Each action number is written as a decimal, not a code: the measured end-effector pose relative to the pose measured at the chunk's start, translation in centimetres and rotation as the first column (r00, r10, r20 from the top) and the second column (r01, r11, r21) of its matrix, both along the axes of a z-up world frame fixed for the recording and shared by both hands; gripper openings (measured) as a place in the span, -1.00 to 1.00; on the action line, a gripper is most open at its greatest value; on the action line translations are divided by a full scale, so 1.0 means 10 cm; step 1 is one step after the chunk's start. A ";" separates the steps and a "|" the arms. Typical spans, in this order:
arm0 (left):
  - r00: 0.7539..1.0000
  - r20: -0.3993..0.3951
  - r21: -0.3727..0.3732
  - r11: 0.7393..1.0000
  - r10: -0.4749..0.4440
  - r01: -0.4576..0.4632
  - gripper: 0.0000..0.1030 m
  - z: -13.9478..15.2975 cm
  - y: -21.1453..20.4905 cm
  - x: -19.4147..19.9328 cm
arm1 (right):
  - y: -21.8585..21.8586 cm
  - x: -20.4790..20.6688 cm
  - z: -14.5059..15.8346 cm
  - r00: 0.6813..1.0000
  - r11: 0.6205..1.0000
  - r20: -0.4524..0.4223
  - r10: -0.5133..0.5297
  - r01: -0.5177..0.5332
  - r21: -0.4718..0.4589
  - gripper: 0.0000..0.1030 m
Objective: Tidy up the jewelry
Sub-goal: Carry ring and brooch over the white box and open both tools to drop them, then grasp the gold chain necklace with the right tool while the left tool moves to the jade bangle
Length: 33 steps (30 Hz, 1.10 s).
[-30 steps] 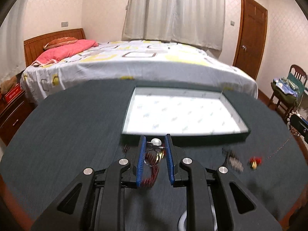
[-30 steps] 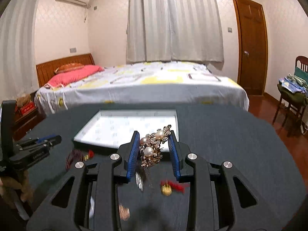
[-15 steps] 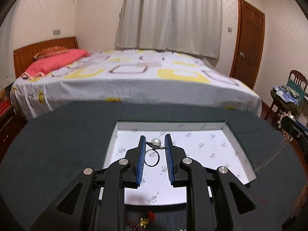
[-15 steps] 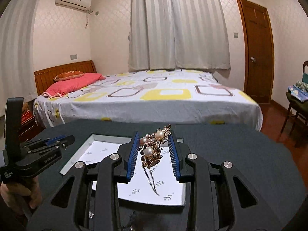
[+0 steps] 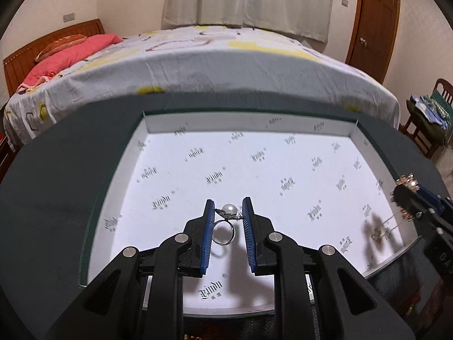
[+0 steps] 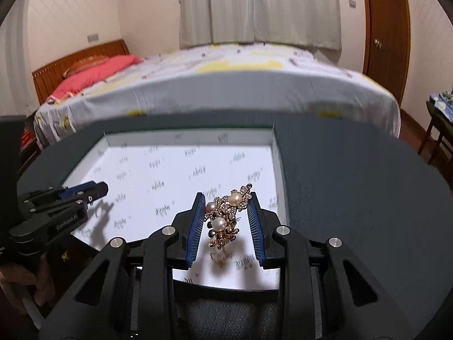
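Left gripper [image 5: 226, 212] clamps a silver pearl ring [image 5: 225, 222]; right gripper [image 6: 225, 206] clamps a gold pearl-studded brooch [image 6: 225, 221], its chain shown only by the left view, above a shallow white printed cardboard tray [image 5: 283, 121].

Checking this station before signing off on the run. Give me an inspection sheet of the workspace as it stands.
Surface: dark cloth-covered table.
Job's things: open white box, inside bare; pearl ring; gold pearl brooch, chain dangling.
Clutter: nothing seen clearly.
Grippers: left gripper shut on the ring over the box; right gripper shut on the brooch over the box's right side.
Cables: nothing seen.
Surroundings: bed, curtains, wooden door, chair.
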<state>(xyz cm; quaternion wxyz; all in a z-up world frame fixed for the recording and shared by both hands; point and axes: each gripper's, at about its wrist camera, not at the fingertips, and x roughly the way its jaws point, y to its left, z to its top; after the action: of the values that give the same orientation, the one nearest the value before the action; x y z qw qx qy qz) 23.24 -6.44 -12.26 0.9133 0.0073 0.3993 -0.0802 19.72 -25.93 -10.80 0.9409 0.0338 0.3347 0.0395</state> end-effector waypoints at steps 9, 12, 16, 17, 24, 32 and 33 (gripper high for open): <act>0.998 -0.061 0.002 1.000 -0.023 0.023 -0.38 -0.13 -0.05 0.03 | -0.04 0.05 -0.18 0.996 1.000 -0.093 -0.009 0.010 0.017 -0.29; 0.998 -0.058 0.012 1.000 -0.026 0.027 0.00 -0.12 -0.08 0.02 | -0.05 0.02 -0.15 0.997 1.000 -0.075 -0.016 0.017 0.009 -0.04; 0.999 -0.035 -0.004 1.000 -0.021 0.021 0.01 -0.03 -0.04 -0.05 | -0.06 -0.05 -0.04 0.998 0.999 -0.051 -0.032 0.033 0.016 -0.04; 1.000 -0.022 -0.006 1.000 -0.019 0.019 0.01 0.01 -0.03 -0.09 | -0.06 -0.12 0.02 0.999 0.999 -0.030 -0.036 0.036 0.014 -0.04; 0.996 0.091 -0.025 1.000 0.020 -0.017 0.13 0.27 0.12 -0.58 | 0.05 -0.71 0.27 0.996 1.000 0.079 -0.030 0.031 -0.004 -0.04; 0.989 0.124 -0.043 0.996 0.079 -0.075 0.14 0.32 0.30 -1.24 | 0.22 -1.47 0.24 0.994 0.999 0.112 0.011 -0.007 -0.041 -0.04; 0.989 0.123 -0.037 0.996 0.084 -0.080 0.14 0.30 0.32 -1.31 | 0.23 -1.55 0.23 0.994 0.999 0.111 0.018 -0.013 -0.042 -0.04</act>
<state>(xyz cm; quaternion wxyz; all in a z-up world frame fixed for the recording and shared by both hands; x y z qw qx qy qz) 10.12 -3.29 -9.28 0.9390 -0.0187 0.3401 -0.0484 4.20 -23.58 -8.54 0.9583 0.0097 0.2826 0.0416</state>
